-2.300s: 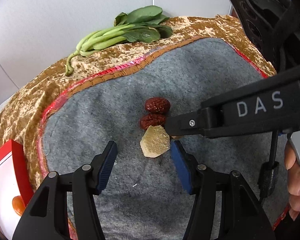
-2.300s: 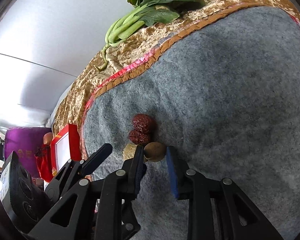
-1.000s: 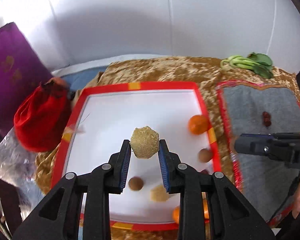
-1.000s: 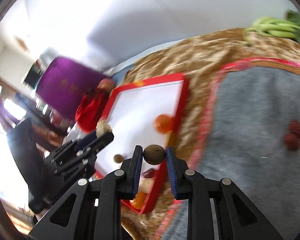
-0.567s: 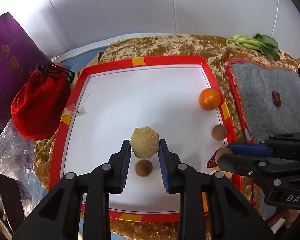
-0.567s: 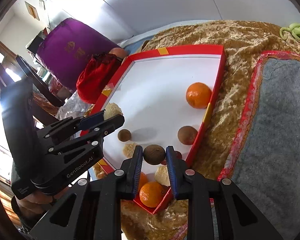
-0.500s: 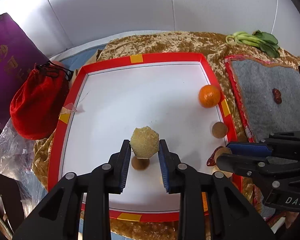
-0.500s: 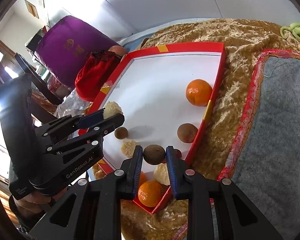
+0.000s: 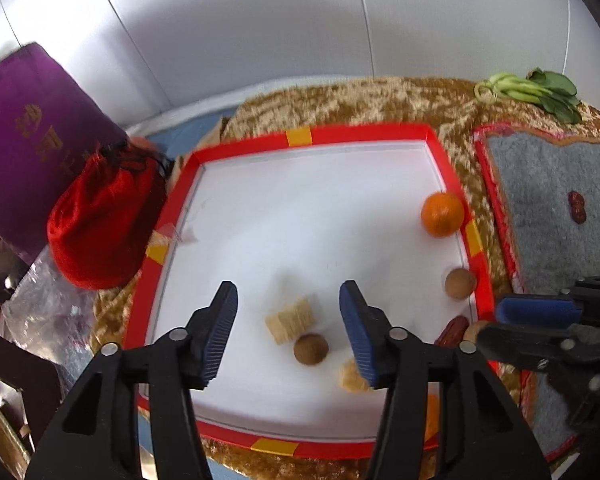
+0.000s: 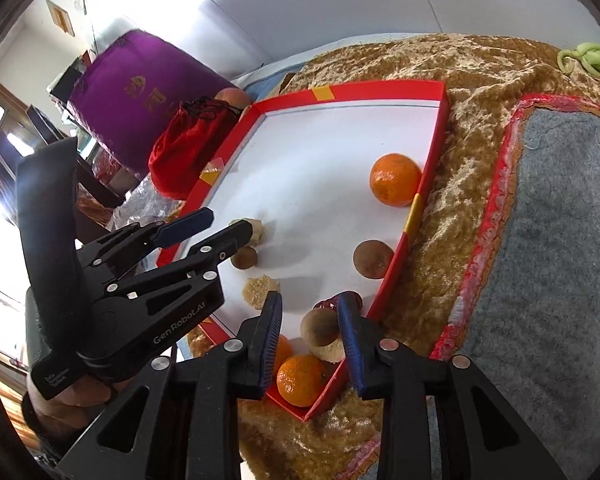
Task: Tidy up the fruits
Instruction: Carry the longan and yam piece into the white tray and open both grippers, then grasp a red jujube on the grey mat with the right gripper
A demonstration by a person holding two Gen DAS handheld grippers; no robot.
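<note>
My left gripper (image 9: pixel 288 328) stands open over the red-rimmed white tray (image 9: pixel 356 132), its jaws still opening. Between them, on the tray floor, the yellow sugar-like chunk (image 9: pixel 291 322) lies blurred and free beside a small brown fruit (image 9: pixel 310 349). My right gripper (image 10: pixel 310 338) hangs over the tray's near corner (image 10: pixel 380 90) with its jaws opening. A brown round fruit (image 10: pixel 319 327) is loose between its pads, just above a pale piece (image 10: pixel 332 354) and an orange (image 10: pixel 300 380). Two red dates (image 9: pixel 577 207) remain on the grey mat (image 9: pixel 548 184).
The tray also holds an orange (image 9: pixel 442 215), a brown fruit (image 9: pixel 460 283), a red date (image 9: pixel 454 328) and another yellow piece (image 9: pixel 350 376). A red pouch (image 9: pixel 100 220) and purple box (image 9: pixel 28 152) stand left of it. Leafy greens (image 9: pixel 540 90) lie at the back right.
The left gripper has opened and let go of the yellow chunk, which dropped onto the tray. The right gripper's jaws have parted from the brown fruit above the tray's near corner.
</note>
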